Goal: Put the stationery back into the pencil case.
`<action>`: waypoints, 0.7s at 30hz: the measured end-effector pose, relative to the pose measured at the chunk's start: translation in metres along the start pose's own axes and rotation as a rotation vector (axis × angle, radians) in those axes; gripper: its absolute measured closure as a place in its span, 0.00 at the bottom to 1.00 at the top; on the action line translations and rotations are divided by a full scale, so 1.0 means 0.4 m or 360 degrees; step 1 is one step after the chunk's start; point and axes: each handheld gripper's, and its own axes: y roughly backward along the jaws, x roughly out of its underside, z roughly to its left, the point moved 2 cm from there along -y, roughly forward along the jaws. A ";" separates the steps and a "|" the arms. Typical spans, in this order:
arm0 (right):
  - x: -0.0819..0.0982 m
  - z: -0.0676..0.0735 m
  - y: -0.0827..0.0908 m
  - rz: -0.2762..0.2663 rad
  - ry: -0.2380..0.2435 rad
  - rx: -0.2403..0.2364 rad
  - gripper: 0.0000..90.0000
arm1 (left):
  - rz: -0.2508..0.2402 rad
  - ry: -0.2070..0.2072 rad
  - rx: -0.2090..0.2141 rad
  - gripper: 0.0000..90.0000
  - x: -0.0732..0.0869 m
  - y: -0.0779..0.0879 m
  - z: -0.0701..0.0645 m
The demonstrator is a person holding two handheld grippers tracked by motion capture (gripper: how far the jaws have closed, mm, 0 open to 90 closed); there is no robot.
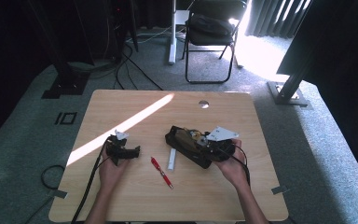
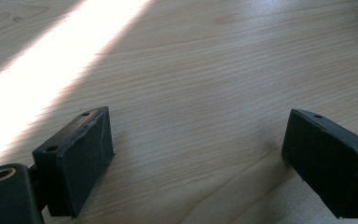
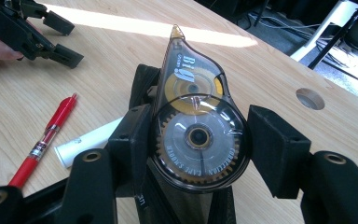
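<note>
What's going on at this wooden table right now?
A person holds a two-jaw gripper in each hand over a light wooden table. The right gripper has a clear teardrop-shaped correction tape dispenser between its jaws, above a black case. The left gripper is open over bare wood. A red pen and a small white tube lie between the two.

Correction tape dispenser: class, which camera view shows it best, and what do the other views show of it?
The right gripper view: the correction tape dispenser sits close up between the right tool's jaws, its gears and lettering visible. The high view shows it small and dark. The left gripper view shows bare table.
</note>
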 end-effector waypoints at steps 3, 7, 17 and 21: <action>0.000 -0.001 -0.006 0.0002 -0.0004 -0.0001 0.46 | 0.0000 0.0000 0.0000 0.10 0.000 0.000 0.000; 0.000 -0.004 -0.013 0.0006 -0.0014 -0.0006 0.46 | 0.0000 0.0000 0.0000 0.10 0.000 0.000 0.000; -0.001 -0.007 -0.031 0.0013 -0.0030 -0.0010 0.46 | 0.0000 0.0000 0.0000 0.10 0.000 0.000 0.000; -0.001 -0.007 -0.038 0.0021 -0.0034 -0.0011 0.46 | 0.0000 0.0000 0.0000 0.10 0.000 0.000 0.000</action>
